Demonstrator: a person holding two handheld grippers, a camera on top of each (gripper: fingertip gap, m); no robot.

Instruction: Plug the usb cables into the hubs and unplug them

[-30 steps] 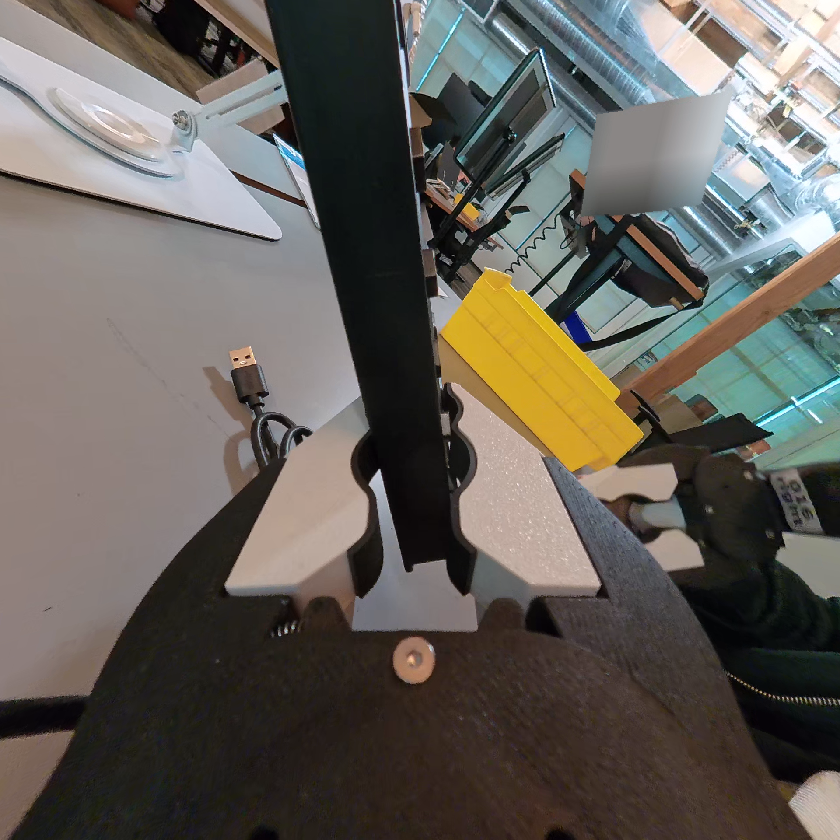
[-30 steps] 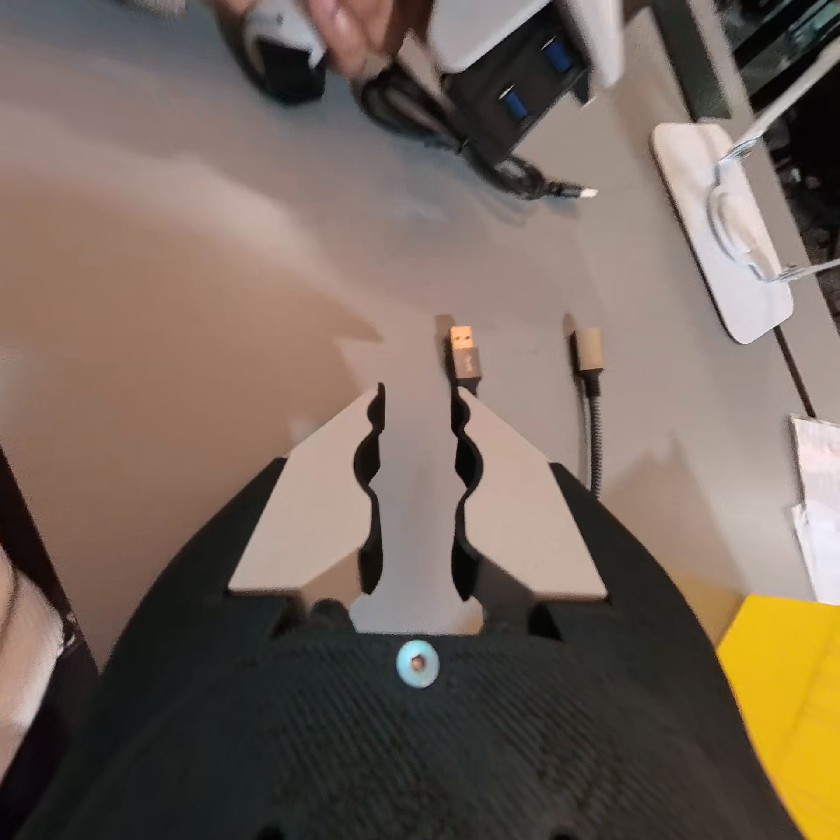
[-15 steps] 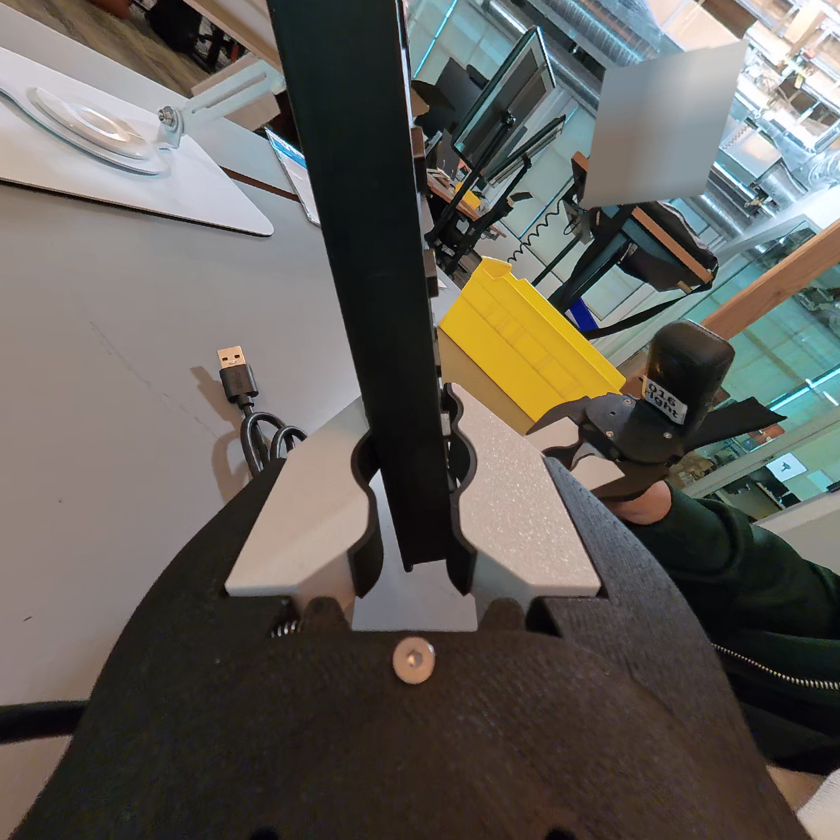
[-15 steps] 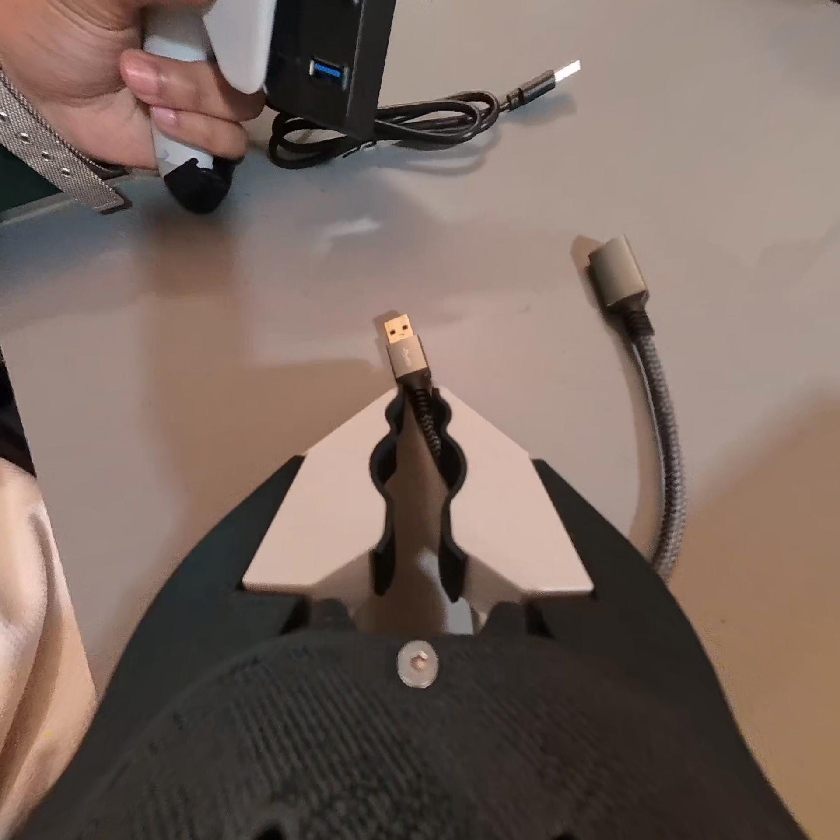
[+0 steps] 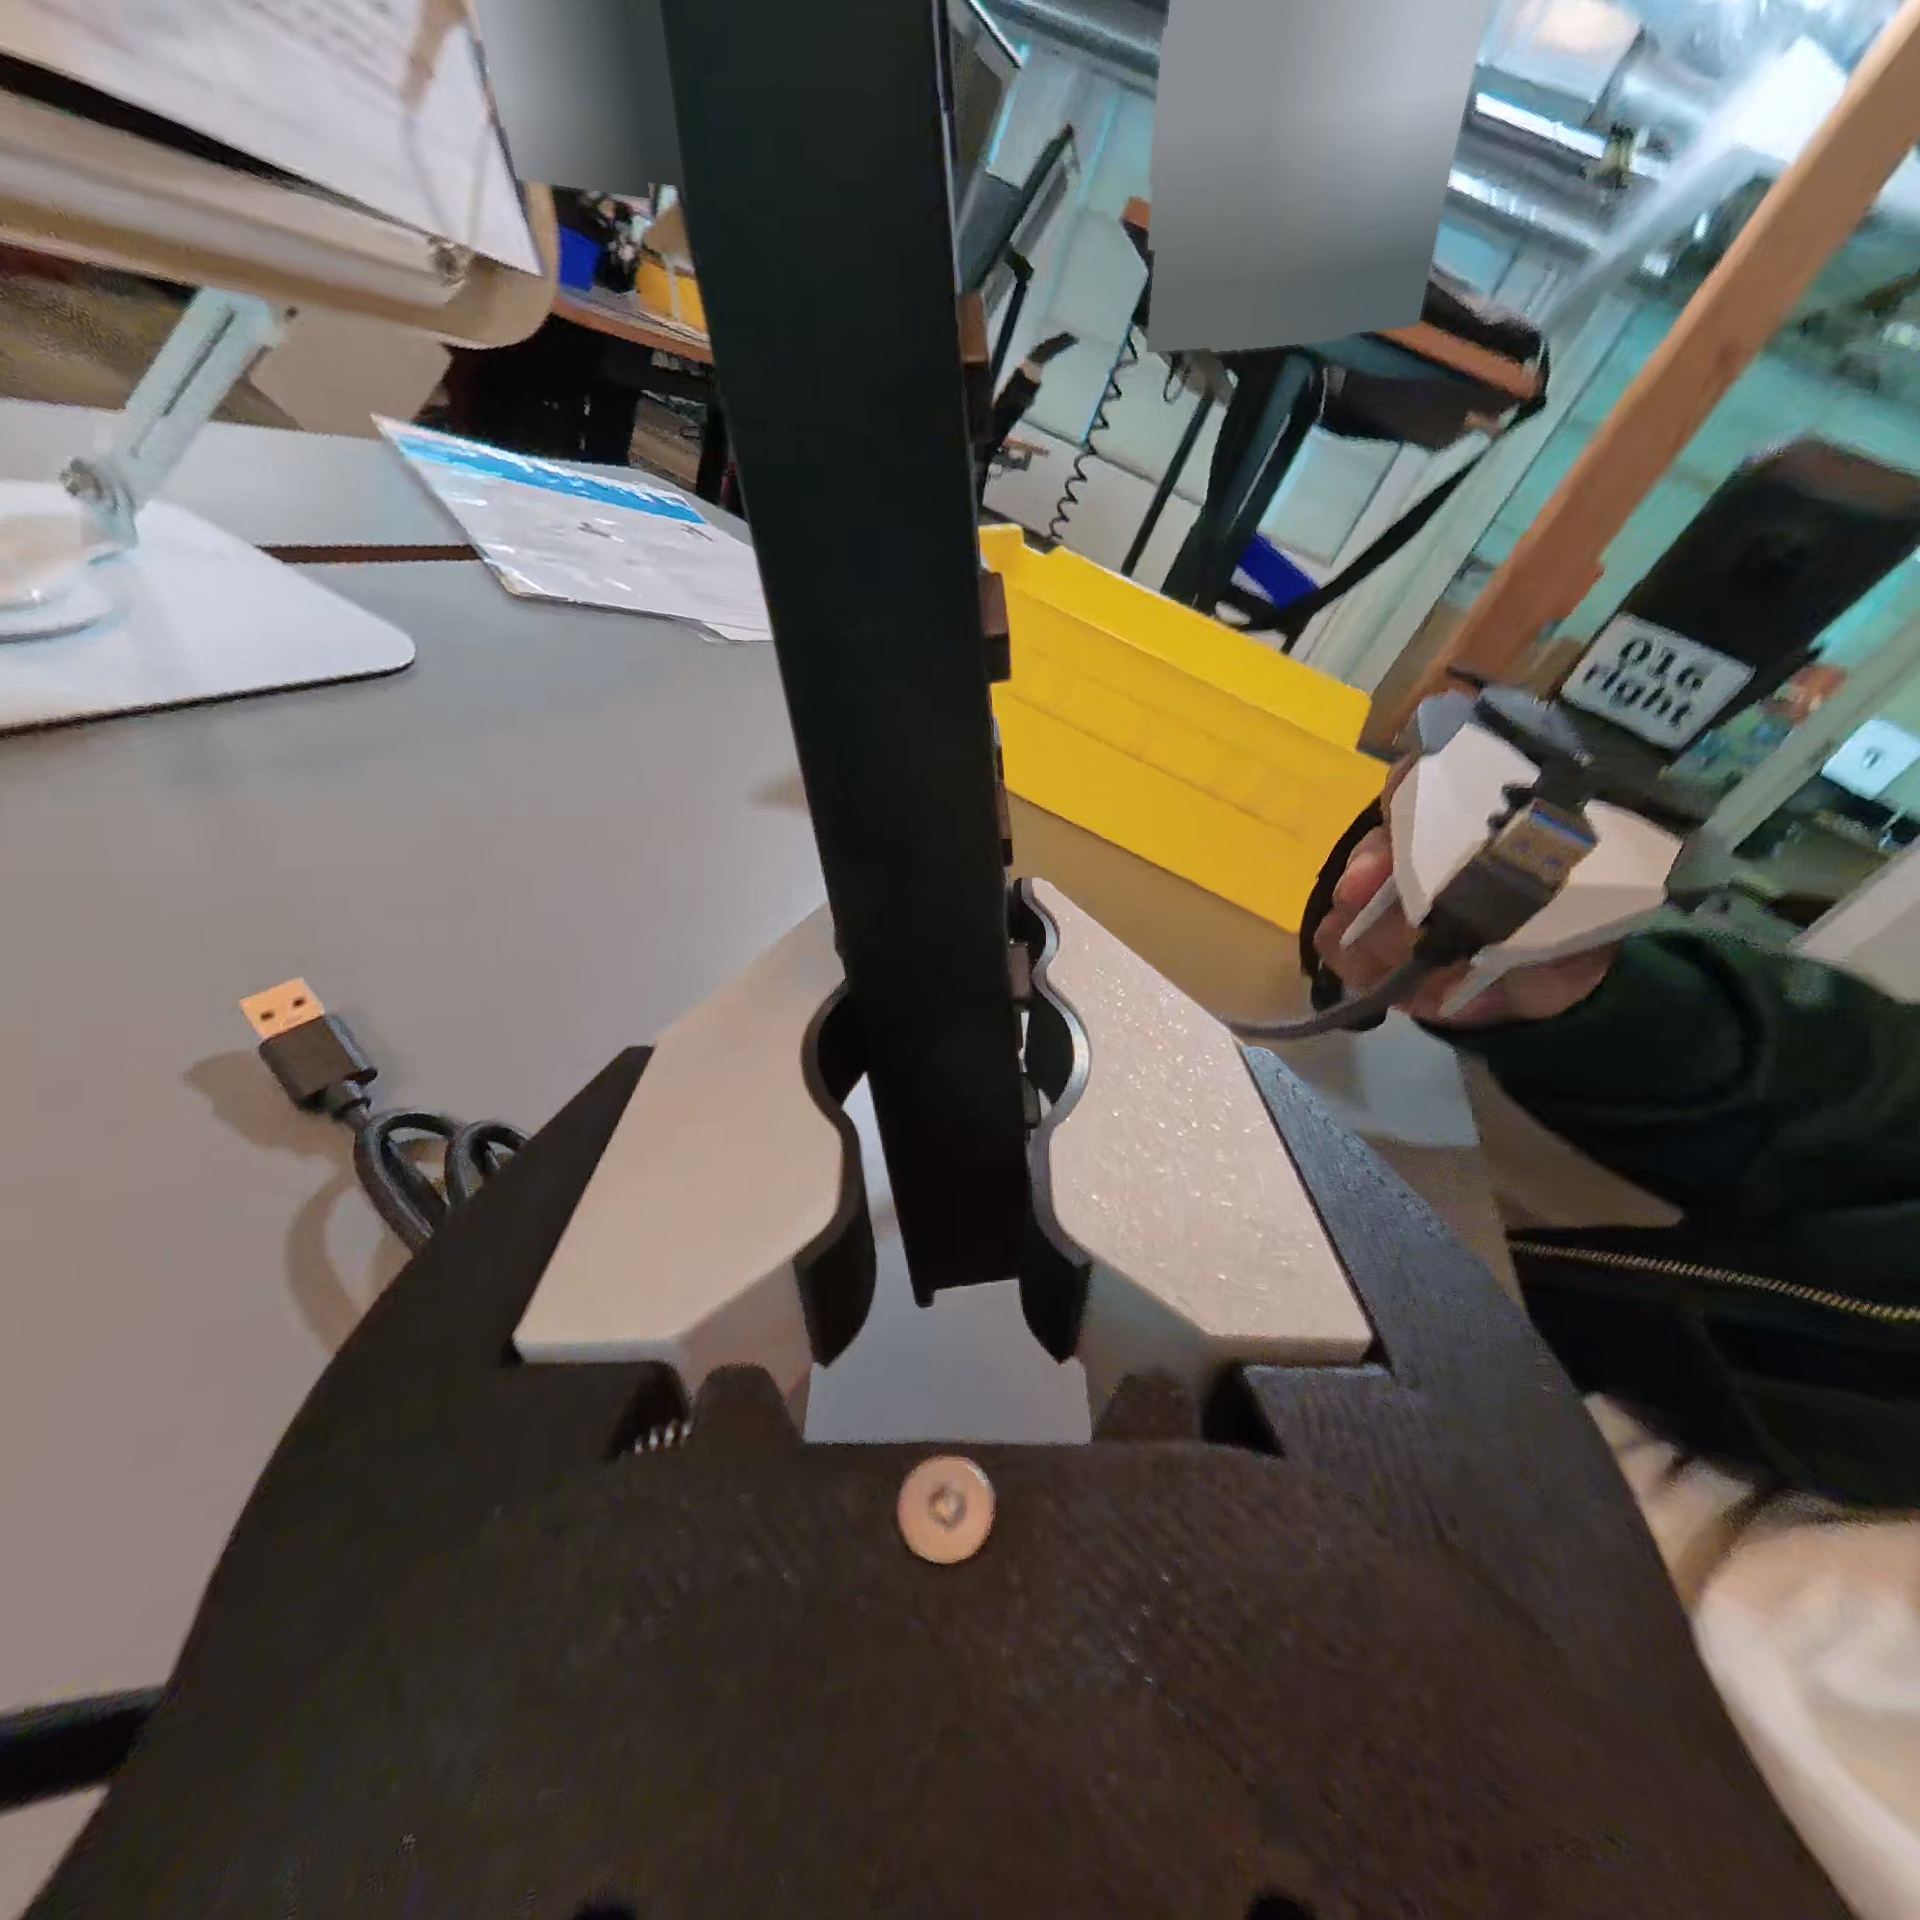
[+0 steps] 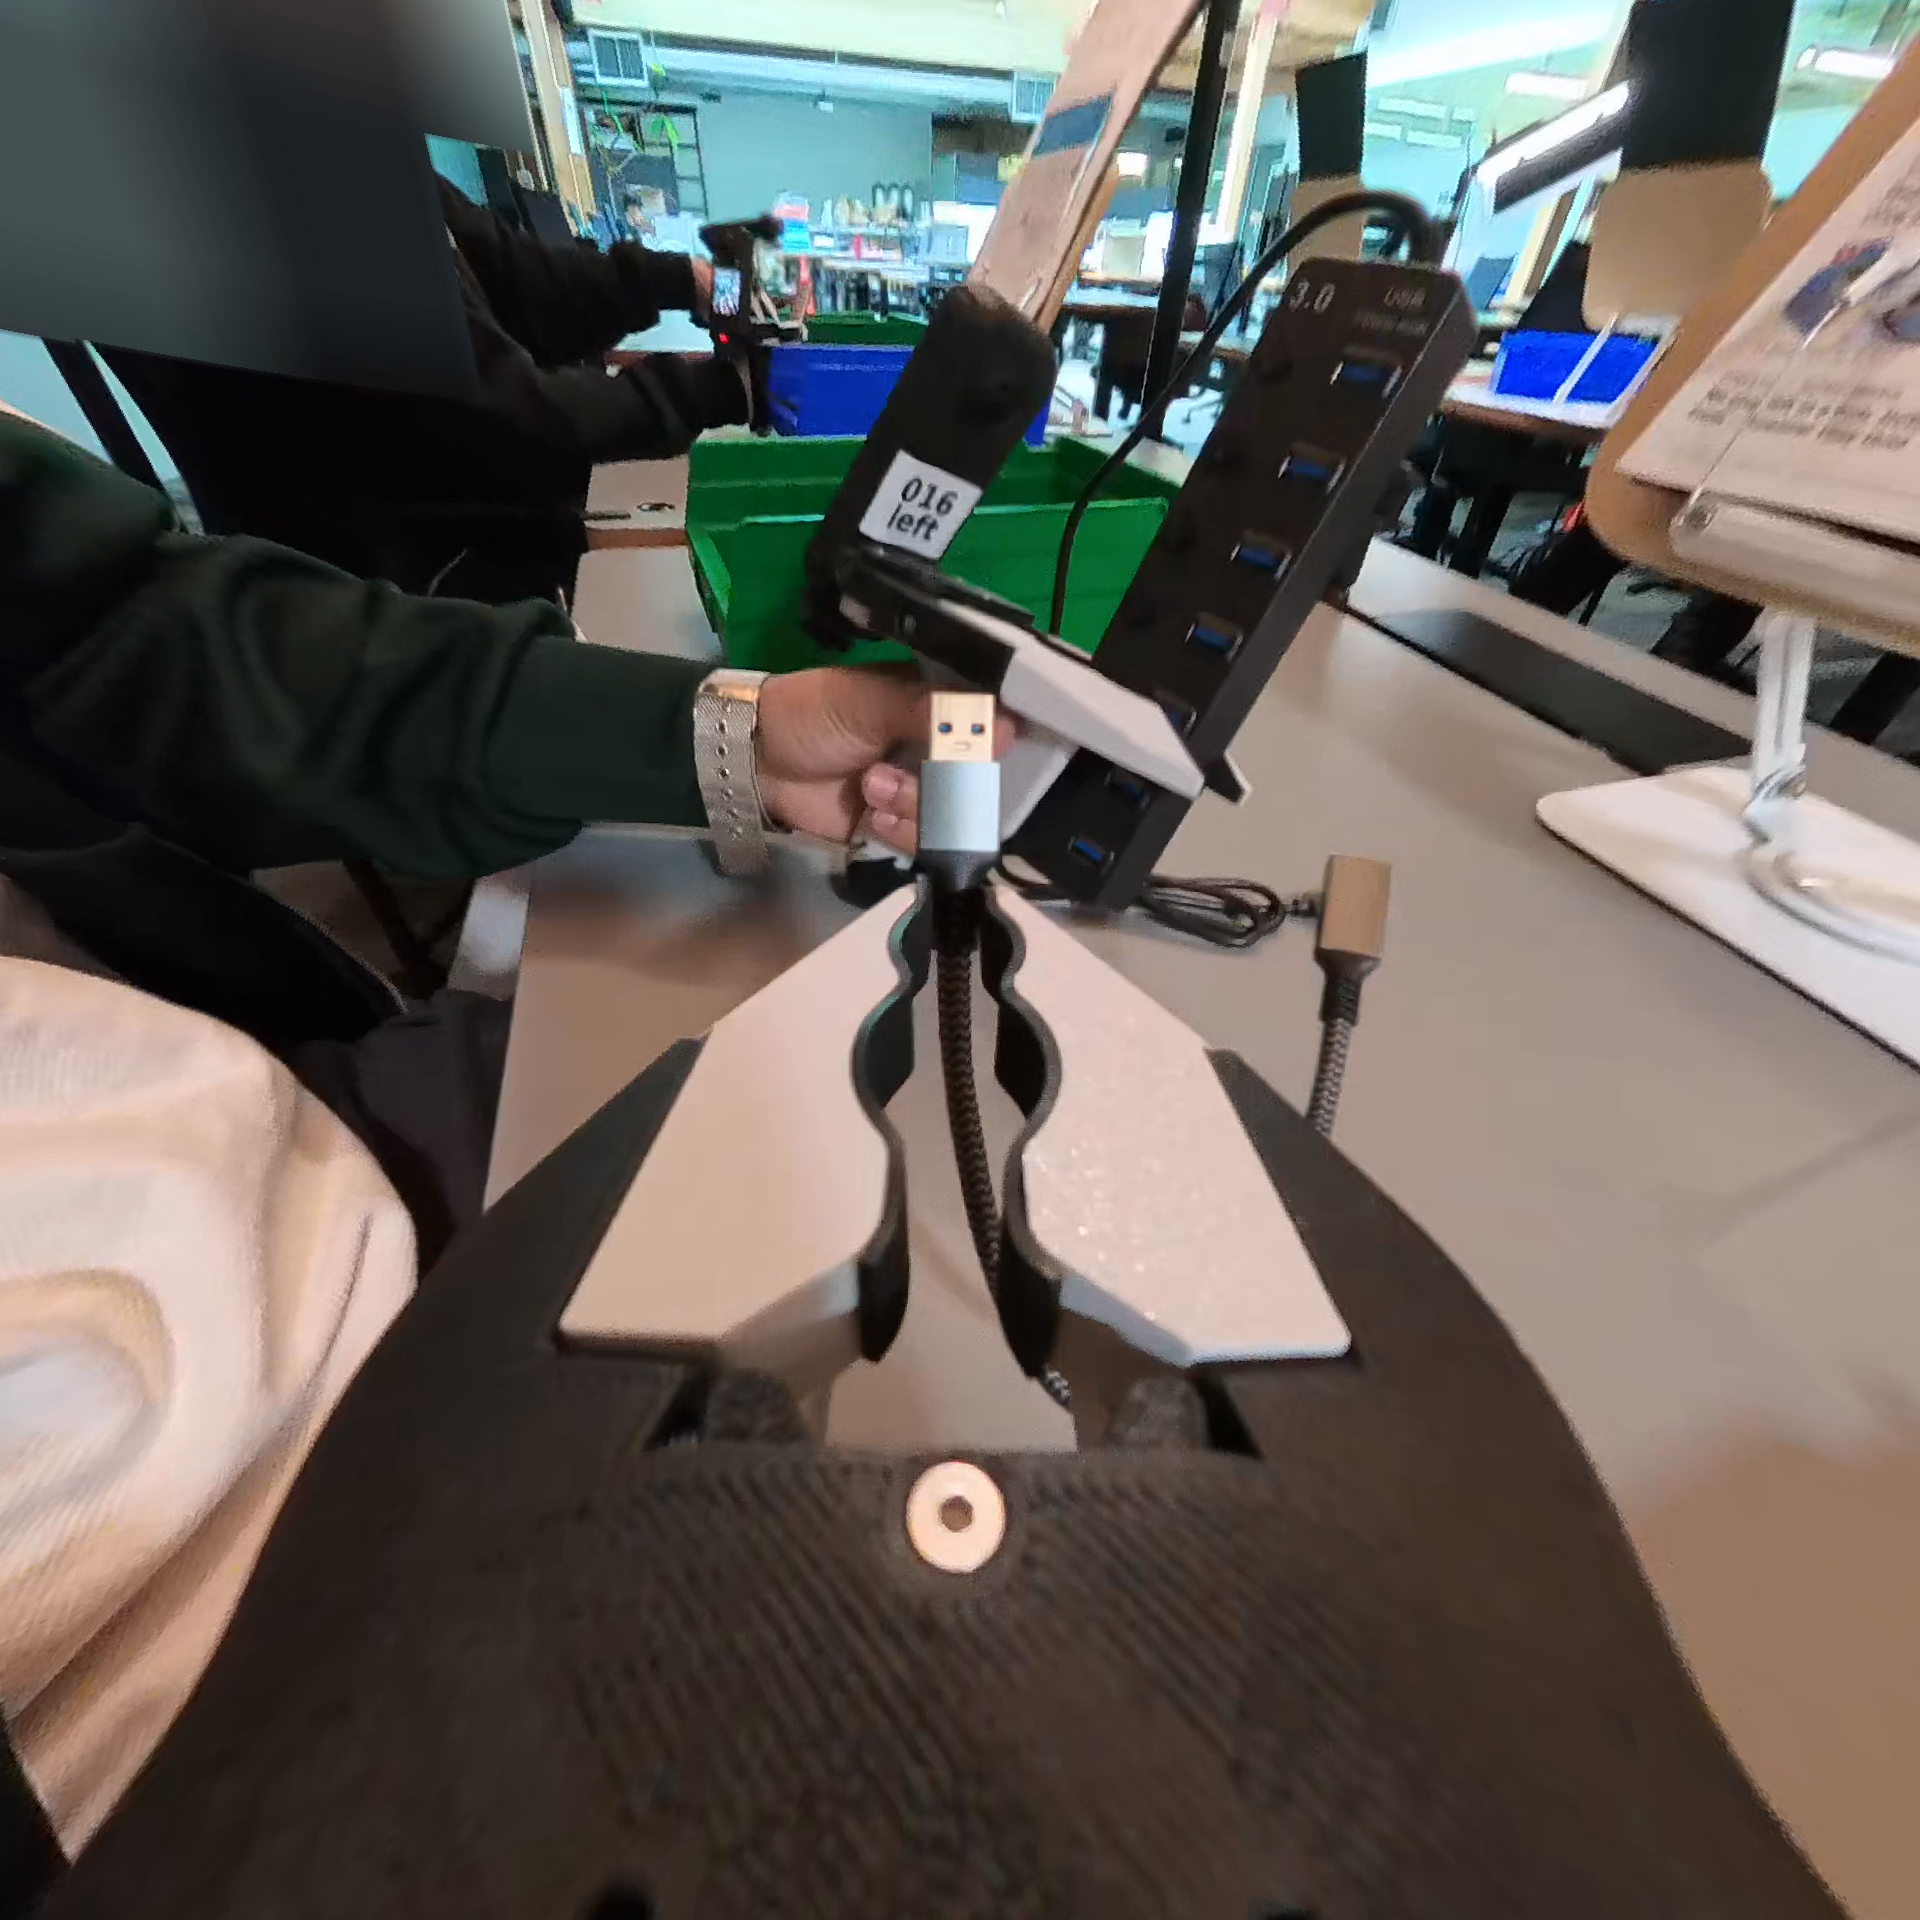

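My left gripper (image 5: 935,935) is shut on the long black USB hub (image 5: 852,520) and holds it upright above the grey table. The hub's own black plug (image 5: 301,1039) lies on the table to the left. My right gripper (image 6: 951,904) is shut on a grey braided cable just behind its silver USB plug (image 6: 961,790). The plug is off the table and points toward the hub (image 6: 1278,582), whose row of blue ports faces it. The left gripper (image 6: 1174,758) grips the hub's lower part. The right gripper with the plug (image 5: 1507,873) shows at the right of the left wrist view.
The braided cable's other grey connector (image 6: 1351,914) lies on the table by the hub's coiled cable (image 6: 1216,914). A yellow bin (image 5: 1164,748), a green bin (image 6: 935,551), a white stand base (image 6: 1714,862) and papers (image 5: 592,540) stand around.
My right gripper closed on the braided cable on the table, lifted it and turned to face the hub. My left gripper kept its hold on the hub and shifted slightly.
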